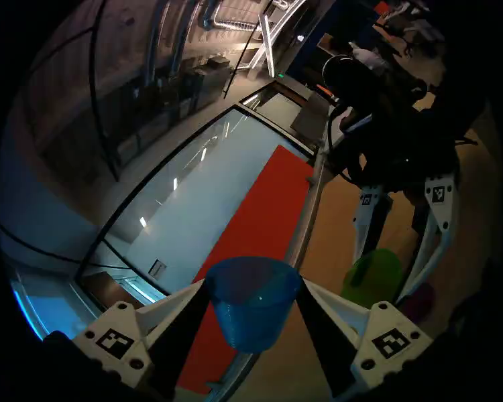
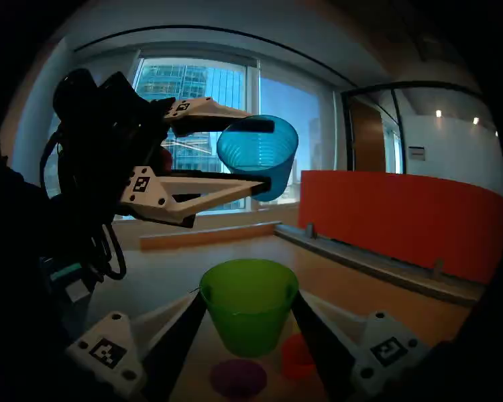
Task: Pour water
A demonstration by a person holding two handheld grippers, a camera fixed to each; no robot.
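Wood desk [image 2: 178, 268]. Left gripper [image 1: 251, 295] grips blue cup [image 2: 257, 151], upper centre; right gripper [image 2: 248, 301] grips green cup [image 2: 249, 315]. Pre-pour; next likely tilts blue over green.

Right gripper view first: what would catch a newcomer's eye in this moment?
The blue cup, held high against the bright window by the left hand-held gripper, stands out first. In the foreground, the right hand-held gripper clamps a green cup upright over the wooden table. A long red partition runs along the table's right side.
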